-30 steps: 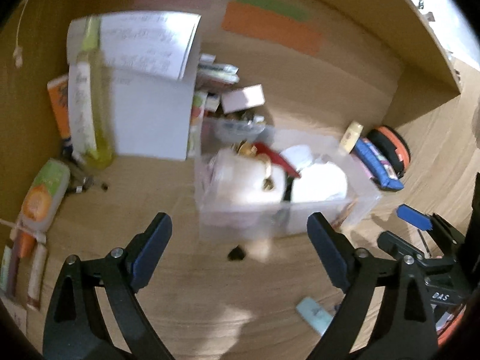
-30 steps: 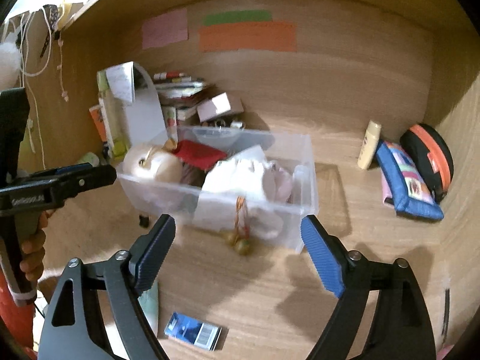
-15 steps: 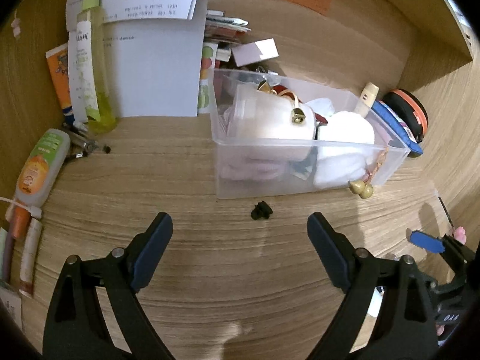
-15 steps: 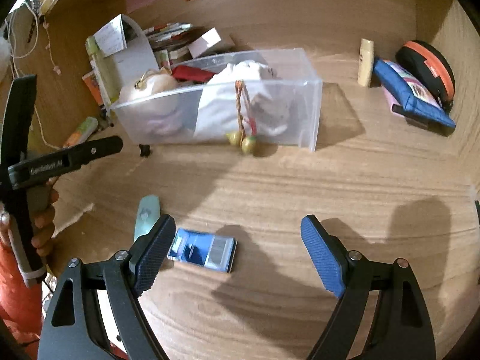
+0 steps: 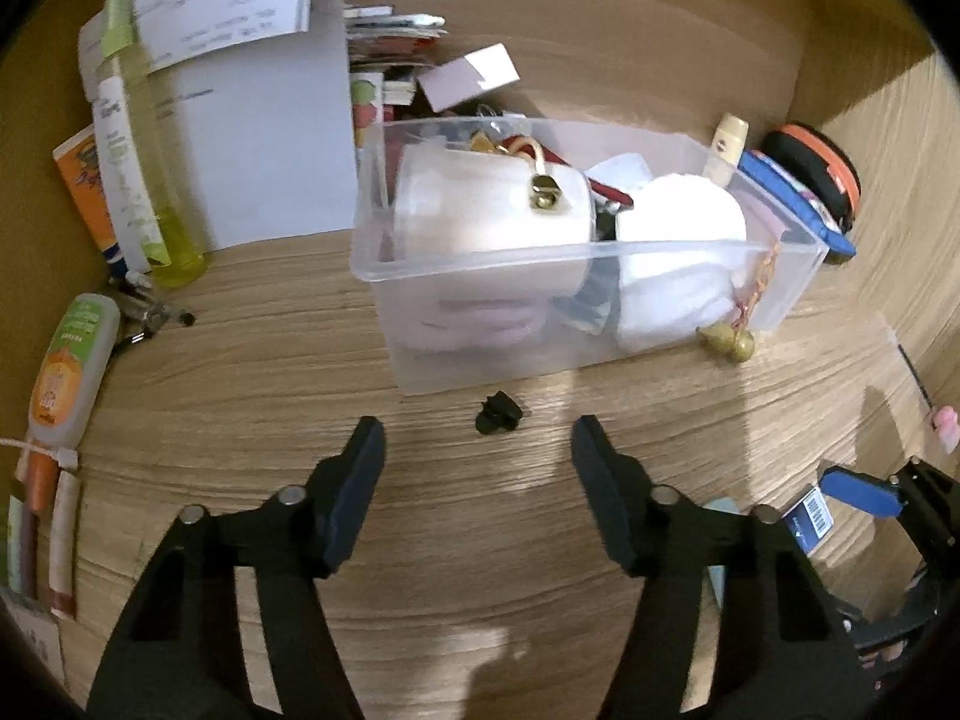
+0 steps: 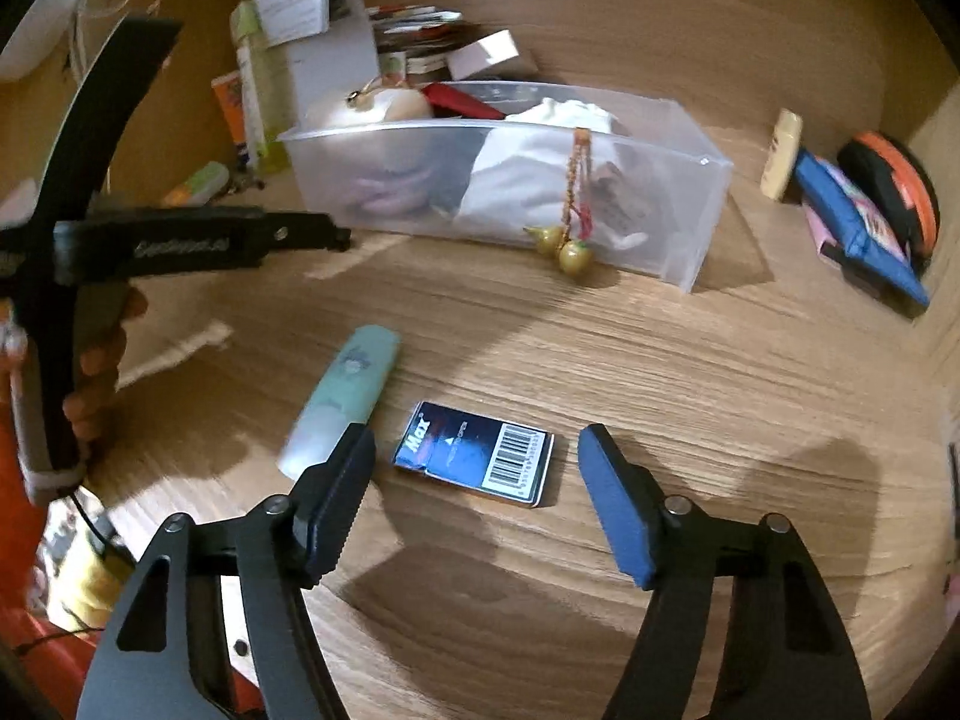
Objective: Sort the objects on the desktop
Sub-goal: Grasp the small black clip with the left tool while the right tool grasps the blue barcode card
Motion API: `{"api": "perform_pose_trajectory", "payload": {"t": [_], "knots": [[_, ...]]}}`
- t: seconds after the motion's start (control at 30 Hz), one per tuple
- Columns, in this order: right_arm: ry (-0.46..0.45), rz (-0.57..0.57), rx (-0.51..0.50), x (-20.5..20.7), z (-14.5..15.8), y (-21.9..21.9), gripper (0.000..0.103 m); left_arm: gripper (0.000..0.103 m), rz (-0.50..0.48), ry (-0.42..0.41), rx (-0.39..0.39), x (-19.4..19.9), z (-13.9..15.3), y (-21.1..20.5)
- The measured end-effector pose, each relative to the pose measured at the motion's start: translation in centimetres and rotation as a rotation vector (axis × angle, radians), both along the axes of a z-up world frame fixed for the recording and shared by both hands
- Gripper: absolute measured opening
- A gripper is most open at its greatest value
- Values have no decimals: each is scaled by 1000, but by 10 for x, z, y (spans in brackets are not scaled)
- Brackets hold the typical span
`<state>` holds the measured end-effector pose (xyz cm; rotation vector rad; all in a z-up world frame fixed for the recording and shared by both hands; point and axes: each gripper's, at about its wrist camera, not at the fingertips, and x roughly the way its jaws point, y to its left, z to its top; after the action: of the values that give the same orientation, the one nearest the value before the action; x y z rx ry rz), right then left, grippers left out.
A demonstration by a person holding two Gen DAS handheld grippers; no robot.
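A clear plastic bin (image 5: 780,267) (image 6: 690,180) holds a white purse (image 5: 480,204), white cloth and other items; two gold bells (image 6: 564,249) hang over its front. My left gripper (image 5: 477,468) is open, just short of a small black clip (image 5: 497,413) on the desk in front of the bin. My right gripper (image 6: 477,468) is open, with a blue barcoded box (image 6: 474,453) lying between its fingertips. A mint green tube (image 6: 345,396) lies left of the box. The left gripper shows side-on in the right wrist view (image 6: 324,234).
Bottles and tubes (image 5: 72,360) lie at the left by a tall yellow-green bottle (image 5: 138,168) and a white paper holder (image 5: 264,138). A blue pouch (image 6: 852,222), an orange-black case (image 6: 900,192) and a cream tube (image 6: 780,153) sit at the right against the wooden wall.
Both grippers have moved down and forward. The left has narrowed and come close to the black clip. The right has narrowed and now straddles the blue box.
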<state>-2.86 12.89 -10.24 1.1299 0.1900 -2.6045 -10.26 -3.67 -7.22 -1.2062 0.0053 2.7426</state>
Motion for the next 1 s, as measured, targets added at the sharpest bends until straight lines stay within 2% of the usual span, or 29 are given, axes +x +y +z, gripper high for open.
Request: {"api": "perform_pose_trajectory", "payload": {"t": [0.17,0.3,0.37,0.5,0.57,0.63,0.77,1.0], "knots": [[12,4,-5,1,0,5,55,48,-9,-39,-7,-12,-7,8],[15,-12,-9,-2,1,12,48,45,-9,-54,-7,-19,-10,13],[17,-12,-11,-3,0,15,48,38,-9,-59,-11,-22,-11,17],[17,-9,-21,-4,1,20,47,33,-12,-62,-12,-26,-12,20],[10,-14,-42,-7,1,25,47,25,-10,-62,-17,-27,-12,22],[1,-21,-63,-9,2,29,47,23,-16,-62,-18,-28,-13,23],[-31,-47,-141,-19,4,45,47,18,-24,-61,-21,-29,-12,24],[-5,-78,-194,-24,18,58,47,18,-45,-40,-19,-24,-10,26]]}}
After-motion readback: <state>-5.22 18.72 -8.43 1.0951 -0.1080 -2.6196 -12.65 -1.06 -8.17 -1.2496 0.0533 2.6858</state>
